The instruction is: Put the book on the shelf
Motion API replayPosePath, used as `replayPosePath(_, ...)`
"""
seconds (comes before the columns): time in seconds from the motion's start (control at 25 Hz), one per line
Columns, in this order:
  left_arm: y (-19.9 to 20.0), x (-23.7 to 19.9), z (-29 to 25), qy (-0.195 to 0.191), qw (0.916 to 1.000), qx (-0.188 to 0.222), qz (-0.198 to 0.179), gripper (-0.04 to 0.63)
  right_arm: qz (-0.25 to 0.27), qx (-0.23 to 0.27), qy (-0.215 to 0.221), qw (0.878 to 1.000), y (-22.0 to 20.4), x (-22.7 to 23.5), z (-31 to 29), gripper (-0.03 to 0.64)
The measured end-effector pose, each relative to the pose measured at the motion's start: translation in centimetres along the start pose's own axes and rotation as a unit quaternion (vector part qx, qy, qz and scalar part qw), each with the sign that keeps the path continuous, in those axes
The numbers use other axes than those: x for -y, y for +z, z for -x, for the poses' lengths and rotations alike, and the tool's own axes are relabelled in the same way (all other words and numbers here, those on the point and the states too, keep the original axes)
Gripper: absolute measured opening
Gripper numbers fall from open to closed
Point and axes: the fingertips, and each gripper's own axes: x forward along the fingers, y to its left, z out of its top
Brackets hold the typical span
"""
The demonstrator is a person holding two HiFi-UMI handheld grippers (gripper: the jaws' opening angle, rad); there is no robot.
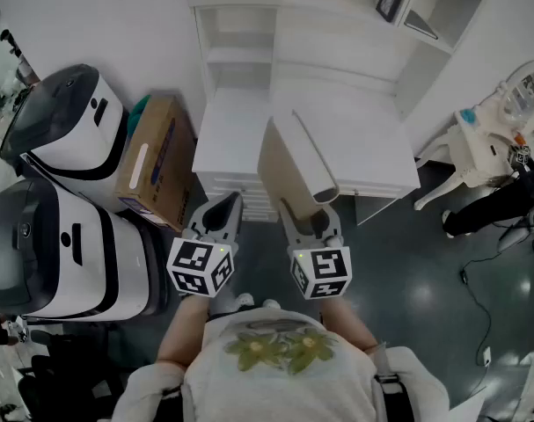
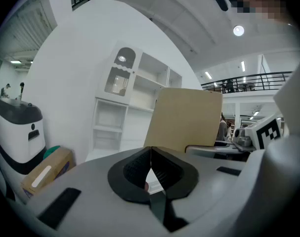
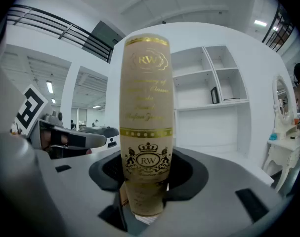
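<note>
**Book in right jaws, short of the shelf: risks ahead**

Setting: white room, dark glossy floor. From the person, the white shelf stands at 12 o'clock. A white table runs along its foot. A cardboard box leans at 10 o'clock, with two white machines beyond it at 9.

Book: beige with gold print on the spine. It is in the right gripper, not on the shelf. It stands on end, spine toward that gripper's camera, and reaches out over the near table edge toward 12. I cannot tell whether it touches the table.

Jaws:
- Right: clamped on the low end of the spine, with most of the book rising free above the grip.
- Left gripper: jaws closed on nothing. It sits just beside the right gripper at 9 and gives the book no support.

Step judged: carry and lift, with insertion not yet begun.

What could go wrong:
- The grip is low on a tall book, so a quick lift or wrist turn could let it pivot or slide in the jaws.
- The hold is at the spine only, so the covers may fan open and snag a shelf board on entry.
- The open compartments sit above the table, so too little lift would drive the top corner into a board or side wall.
- Letting go before the book rests upright against a wall may leave it to topple onto the table.
</note>
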Motion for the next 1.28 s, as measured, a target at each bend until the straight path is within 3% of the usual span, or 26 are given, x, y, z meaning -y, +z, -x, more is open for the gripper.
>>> replayPosePath(0.52,-0.9,0.3,0.3,0.036,0.9992,0.010,0.012,0.029,-0.005,0.009,0.034,0.999,-0.4,0.5,1.0,0.219)
replayPosePath(0.76,-1.7,0.6,-0.3,0.032,0.9994,0.001,0.011,0.029,-0.013,0.002,0.041,0.999,-1.1,0.7,0.3,0.219)
replayPosePath(1.28,0.9,-6.5,-4.7,0.017,0.9998,0.007,0.012,0.029,-0.022,-0.009,0.015,1.000,-0.8,0.6,-7.7,0.219)
